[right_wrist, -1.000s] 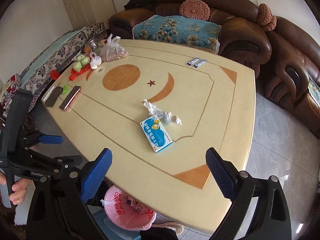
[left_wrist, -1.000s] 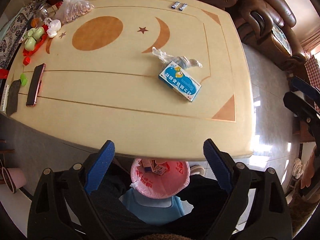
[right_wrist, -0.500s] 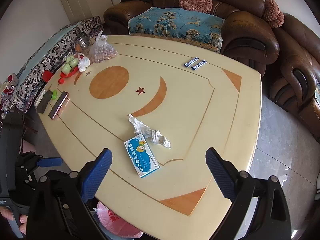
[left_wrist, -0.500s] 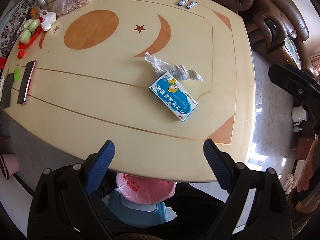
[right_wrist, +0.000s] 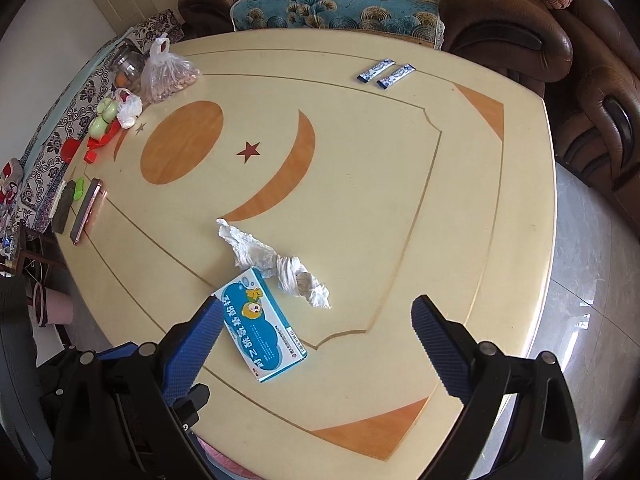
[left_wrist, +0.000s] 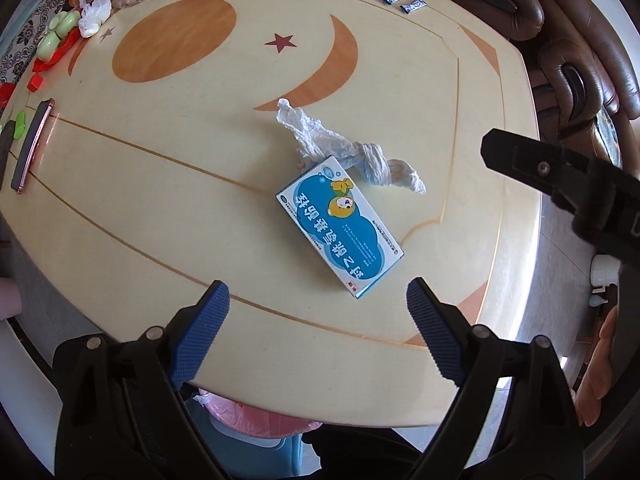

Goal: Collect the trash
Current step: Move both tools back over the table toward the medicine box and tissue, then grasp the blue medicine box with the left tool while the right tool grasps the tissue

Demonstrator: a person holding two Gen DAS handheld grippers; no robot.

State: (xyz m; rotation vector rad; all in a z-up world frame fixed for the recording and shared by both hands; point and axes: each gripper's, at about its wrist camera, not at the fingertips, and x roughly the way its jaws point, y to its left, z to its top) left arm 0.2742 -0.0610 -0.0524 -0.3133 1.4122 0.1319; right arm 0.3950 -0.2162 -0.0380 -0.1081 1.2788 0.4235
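Both hand-held grippers, left [left_wrist: 318, 312] and right [right_wrist: 318, 330], hang released over the cream wooden counter [left_wrist: 160, 200]. Near its front right corner lies a blue-and-white cardboard box [left_wrist: 340, 232], touching a crumpled white plastic wrapper [left_wrist: 344, 152]. Only the left view shows a pink-lined bin [left_wrist: 256, 420], mostly hidden under the counter's front edge.

A home living room: a brown leather sofa [right_wrist: 520, 20] with a blue patterned throw [right_wrist: 340, 0] wraps the far and right sides of a cream inlaid table [right_wrist: 460, 208], over glossy floor tiles [right_wrist: 580, 280]
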